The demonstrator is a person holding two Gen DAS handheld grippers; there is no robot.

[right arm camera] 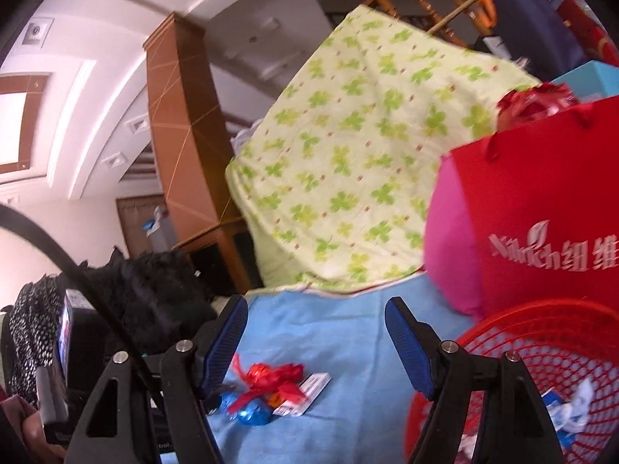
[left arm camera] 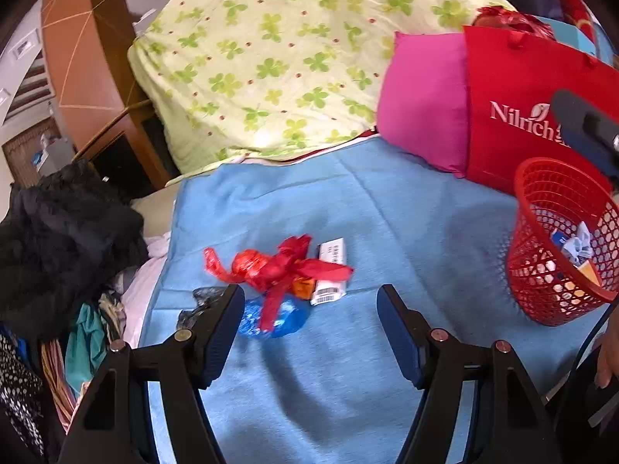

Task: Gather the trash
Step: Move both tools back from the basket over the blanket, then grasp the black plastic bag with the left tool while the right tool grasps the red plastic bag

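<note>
I see the wrappers [left arm camera: 278, 274] on the cloth [left arm camera: 387, 232] at twelve o'clock. The basket [left arm camera: 557, 239] stands at two, scraps [left arm camera: 576, 247] in it, the bag [left arm camera: 522, 116] behind.

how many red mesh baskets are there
1: the red mesh basket stands on the blue cloth at the right, in front of the red bag, with some trash already inside.

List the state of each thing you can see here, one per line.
left gripper: open, empty
right gripper: open, empty
red mesh basket: upright, some trash inside
red foil wrapper: loose on blue sheet
blue foil wrapper: crumpled, under red one
white carton: lying flat
red gift bag: standing, open
</note>
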